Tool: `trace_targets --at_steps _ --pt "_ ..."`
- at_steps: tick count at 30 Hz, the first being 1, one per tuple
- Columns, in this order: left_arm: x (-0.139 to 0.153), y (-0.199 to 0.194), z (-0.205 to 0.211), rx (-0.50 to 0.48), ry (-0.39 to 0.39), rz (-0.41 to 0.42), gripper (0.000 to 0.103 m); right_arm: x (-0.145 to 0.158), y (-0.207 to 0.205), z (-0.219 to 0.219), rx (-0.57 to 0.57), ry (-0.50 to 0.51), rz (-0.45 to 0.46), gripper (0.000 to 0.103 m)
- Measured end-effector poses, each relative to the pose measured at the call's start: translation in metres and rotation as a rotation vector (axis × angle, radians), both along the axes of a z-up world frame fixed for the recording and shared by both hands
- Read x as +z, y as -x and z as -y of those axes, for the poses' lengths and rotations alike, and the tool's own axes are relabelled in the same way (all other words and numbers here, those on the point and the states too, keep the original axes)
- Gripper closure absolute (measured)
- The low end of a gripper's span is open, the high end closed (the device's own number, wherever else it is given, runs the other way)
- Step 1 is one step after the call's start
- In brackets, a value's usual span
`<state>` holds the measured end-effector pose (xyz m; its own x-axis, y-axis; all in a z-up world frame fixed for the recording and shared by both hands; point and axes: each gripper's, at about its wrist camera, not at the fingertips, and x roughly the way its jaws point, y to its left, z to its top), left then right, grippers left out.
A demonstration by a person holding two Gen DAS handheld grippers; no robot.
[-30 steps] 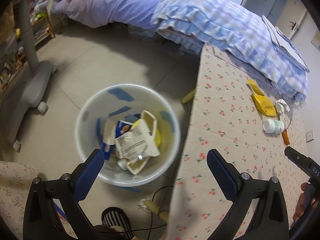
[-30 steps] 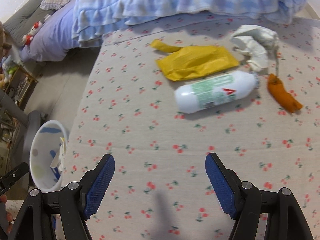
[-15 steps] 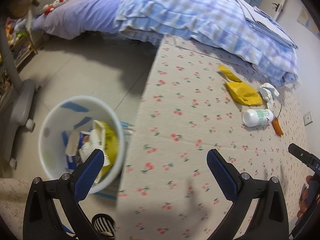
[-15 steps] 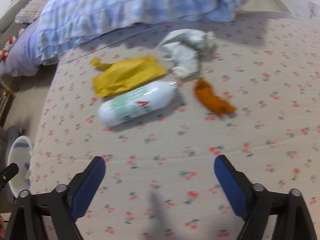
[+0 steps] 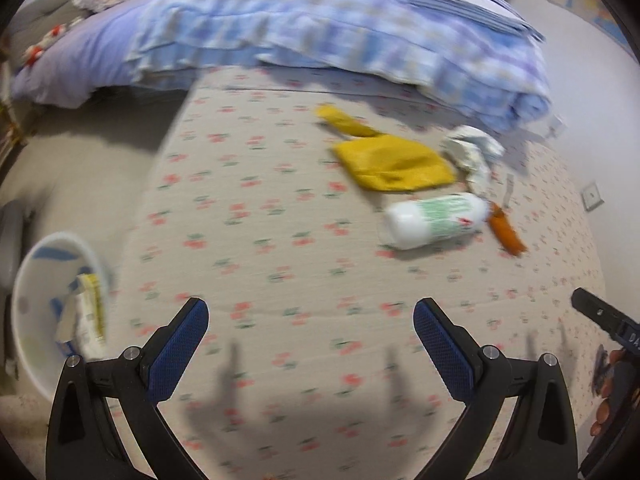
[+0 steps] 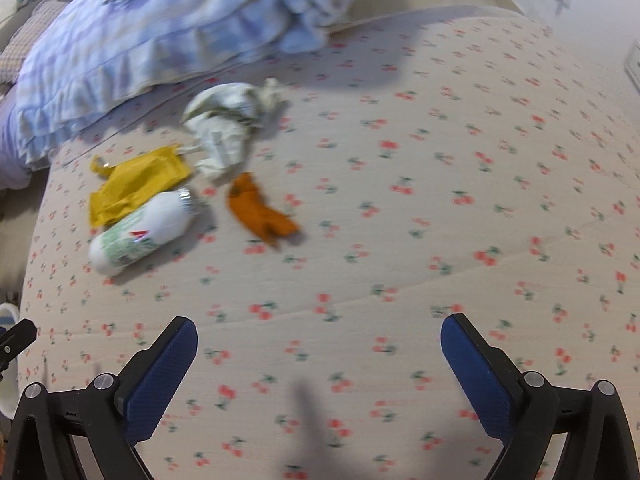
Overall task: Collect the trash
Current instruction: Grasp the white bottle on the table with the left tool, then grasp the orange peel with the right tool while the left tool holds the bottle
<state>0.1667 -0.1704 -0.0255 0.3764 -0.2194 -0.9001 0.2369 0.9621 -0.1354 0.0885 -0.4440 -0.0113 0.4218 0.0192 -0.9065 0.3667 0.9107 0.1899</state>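
1. Presently, both hand-held grippers, left and right, stand wide and empty.
2. The white bottle lies on the cherry-print counter beside the yellow wrapper.
3. Likely light, rigid and slippery; grip mid-body.

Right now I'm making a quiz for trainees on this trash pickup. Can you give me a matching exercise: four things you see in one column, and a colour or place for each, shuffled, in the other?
Things:
1. bottle
2. flat wrapper
3. small scrap
4. bin

Descriptions:
A. orange, lying to the right of the bottle's neck
B. on the floor beside the cherry-print surface, trash inside
C. white with a green label, lying on its side
D. yellow, between the bottle and the blue quilt

Pairs: 1-C, 2-D, 3-A, 4-B
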Motion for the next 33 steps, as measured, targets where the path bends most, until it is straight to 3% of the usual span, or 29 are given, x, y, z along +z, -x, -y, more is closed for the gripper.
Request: trace_targets --at_steps 4,10,14,19,21,24,30,33 --pt "-0.001 -0.006 0.037 -0.085 0.020 0.023 0.000 -0.005 0.009 0.022 -0.039 -0.013 -0.013 0.003" --pt "-0.006 -0.015 0.088 -0.306 0.043 0.142 0.000 -0.012 0.015 0.040 -0.058 -0.034 -0.028 0.003" --pt "-0.019 -0.024 0.106 -0.363 0.040 0.163 0.001 -0.017 0.015 0.043 -0.040 -0.031 -0.038 0.003" --pt "-0.036 -0.039 0.113 -0.372 0.038 0.140 0.010 -0.022 0.014 0.050 -0.031 -0.010 -0.050 0.003" --pt "-0.044 -0.042 0.112 -0.376 0.038 0.113 0.026 -0.024 0.012 0.052 -0.026 -0.011 -0.051 0.003" --pt "-0.047 -0.041 0.112 -0.388 0.026 0.123 0.036 -0.029 0.007 0.052 -0.012 -0.010 -0.060 0.003" --pt "-0.043 -0.042 0.103 -0.303 0.073 0.071 0.056 -0.038 -0.003 0.045 0.008 -0.019 -0.071 0.003" --pt "-0.040 -0.040 0.095 -0.257 0.115 0.030 0.059 -0.041 -0.008 0.041 0.015 -0.037 -0.063 0.003"
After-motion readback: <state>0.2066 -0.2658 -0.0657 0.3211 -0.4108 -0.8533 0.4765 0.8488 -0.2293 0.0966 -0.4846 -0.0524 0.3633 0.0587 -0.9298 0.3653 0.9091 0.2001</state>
